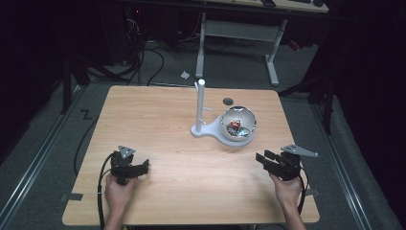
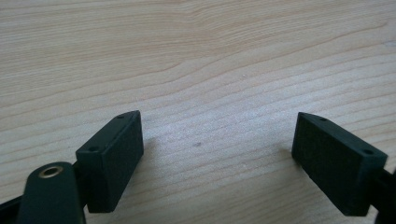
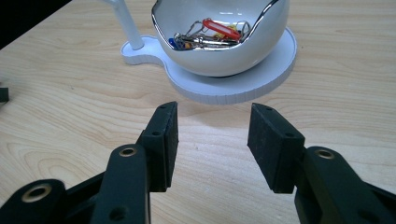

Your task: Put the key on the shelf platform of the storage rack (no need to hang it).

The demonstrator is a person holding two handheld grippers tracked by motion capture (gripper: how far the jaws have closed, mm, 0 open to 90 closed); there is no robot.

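I take the white bowl point(image 3: 224, 42) as the landmark for every position below.

Nearest to me, the right gripper point(image 3: 212, 140) has its fingers point(image 3: 163, 140) spread, with nothing but bare bench point(image 3: 60, 116) between them. In the right gripper view the gap lines up just short of the bowl, slightly to its left side. The bowl lies straight ahead of these fingers, near but not touching.

The left gripper point(image 2: 217, 149) also has its fingers point(image 2: 112, 158) spread over bare wood grain. In the high view the left gripper point(image 1: 128, 165) lies well apart from the bowl, on the near left part of the bench. The right gripper point(image 1: 280, 163) is near the bowl's right front, so I judge the right hand to be the working hand.

The bowl sits on the round end of a flat white base point(image 3: 275, 70). Inside it lies a tangle of keys and clips point(image 3: 210, 35) with a red tag on top. The opening faces up and towards me.

Beyond and left of the bowl, a white upright post point(image 1: 200, 105) rises from the narrow end of the same base. I judge that the coming reach must run forward and over the near rim.
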